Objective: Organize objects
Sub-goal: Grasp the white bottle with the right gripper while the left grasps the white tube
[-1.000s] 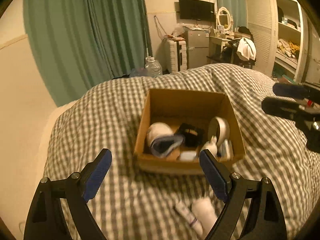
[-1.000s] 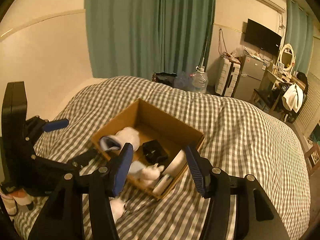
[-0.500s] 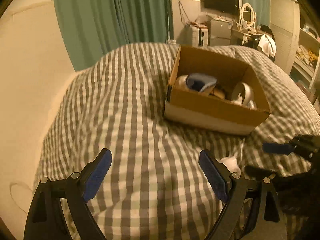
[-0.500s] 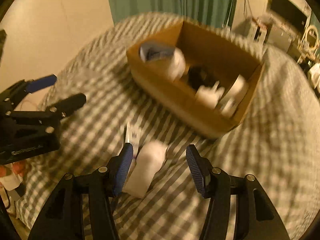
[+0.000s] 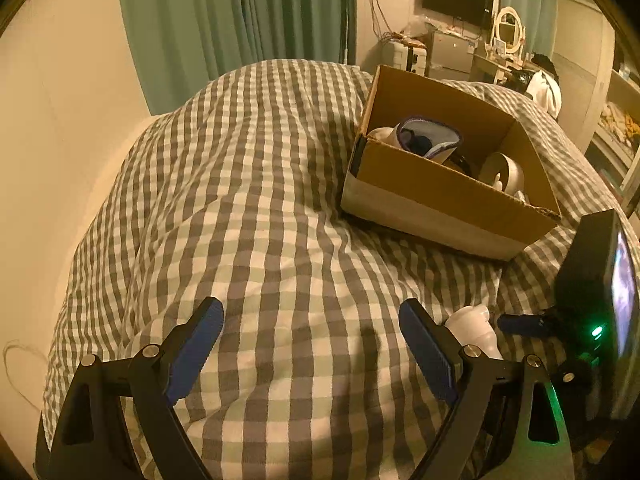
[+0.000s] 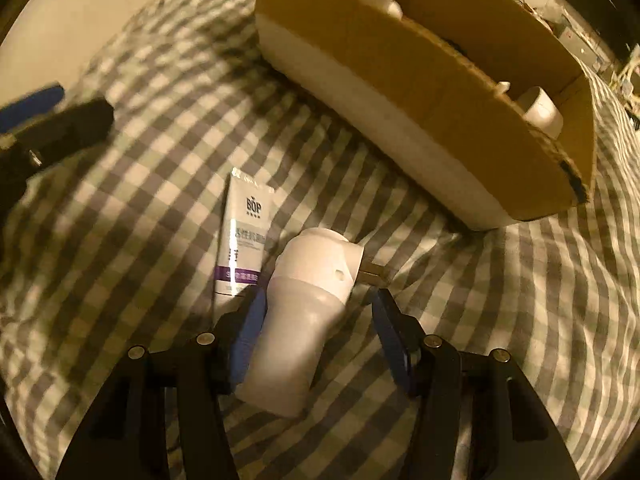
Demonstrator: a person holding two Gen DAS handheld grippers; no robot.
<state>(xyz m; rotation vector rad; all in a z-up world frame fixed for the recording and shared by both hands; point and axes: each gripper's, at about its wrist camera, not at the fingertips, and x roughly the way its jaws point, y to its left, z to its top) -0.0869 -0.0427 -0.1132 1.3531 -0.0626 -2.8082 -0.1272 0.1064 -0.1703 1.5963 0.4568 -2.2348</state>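
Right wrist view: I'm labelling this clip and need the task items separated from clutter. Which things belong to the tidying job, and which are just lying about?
Part of the job:
- white plug-in device, between the open fingers of the right gripper
- BOP tube beside it
- cardboard box, already holding items

Just lying about:
- checked bedspread
- left gripper, open, holding nothing

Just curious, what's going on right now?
Right gripper open, straddling white plug-in device. Left gripper open, idle. Tube lies alongside device; box beyond.
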